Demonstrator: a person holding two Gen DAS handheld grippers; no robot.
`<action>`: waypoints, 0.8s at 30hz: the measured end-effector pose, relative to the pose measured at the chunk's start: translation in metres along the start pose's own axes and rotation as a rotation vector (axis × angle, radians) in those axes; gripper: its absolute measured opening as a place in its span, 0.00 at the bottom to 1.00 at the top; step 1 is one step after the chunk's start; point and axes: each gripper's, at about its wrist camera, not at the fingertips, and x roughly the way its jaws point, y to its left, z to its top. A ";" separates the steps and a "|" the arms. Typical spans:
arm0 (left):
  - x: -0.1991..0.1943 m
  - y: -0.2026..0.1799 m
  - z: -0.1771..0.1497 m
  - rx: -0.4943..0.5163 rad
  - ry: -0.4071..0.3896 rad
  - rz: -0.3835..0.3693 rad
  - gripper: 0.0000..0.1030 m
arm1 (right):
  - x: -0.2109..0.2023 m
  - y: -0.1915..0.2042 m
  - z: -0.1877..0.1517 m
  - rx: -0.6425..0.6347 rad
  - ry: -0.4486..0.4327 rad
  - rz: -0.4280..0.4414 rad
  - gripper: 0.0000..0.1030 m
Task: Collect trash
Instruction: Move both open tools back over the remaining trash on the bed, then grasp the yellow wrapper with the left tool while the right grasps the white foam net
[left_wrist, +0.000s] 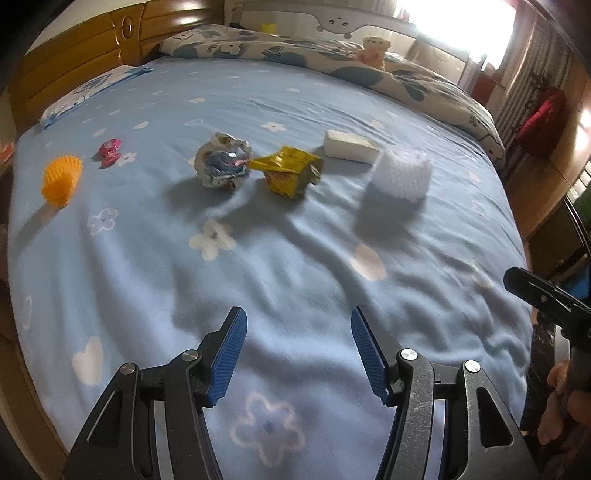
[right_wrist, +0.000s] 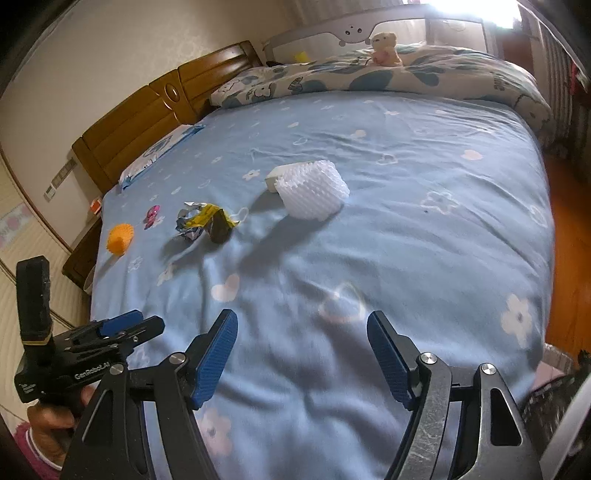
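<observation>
Both grippers, left gripper (left_wrist: 298, 349) w/ "GenRobot.AI" on its body & right gripper (right_wrist: 302, 350), are hovering jaws apart over bed (left_wrist: 295, 258), yellow wrapper (left_wrist: 290, 170) print unreadable.

Bed (left_wrist: 295, 280) with blue floral sheet; duvet (left_wrist: 369, 70) at 12 o'clock bearing a teddy (left_wrist: 373, 50); wooden headboard (left_wrist: 74, 70) at 10 o'clock.

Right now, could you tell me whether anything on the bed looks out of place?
Yes: litter lies mid-bed on the blue floral sheet: a crumpled silvery wrapper touching a torn yellow packet, an orange ribbed cup tipped over, and white foam netting.
</observation>
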 end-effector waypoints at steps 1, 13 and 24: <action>0.003 0.001 0.004 -0.002 -0.001 0.003 0.58 | 0.004 -0.001 0.004 0.000 0.001 0.001 0.72; 0.054 0.012 0.055 -0.033 0.003 0.010 0.59 | 0.061 -0.003 0.056 0.004 0.002 0.027 0.72; 0.121 0.014 0.087 -0.068 0.050 0.010 0.60 | 0.119 -0.012 0.089 -0.015 0.029 0.013 0.72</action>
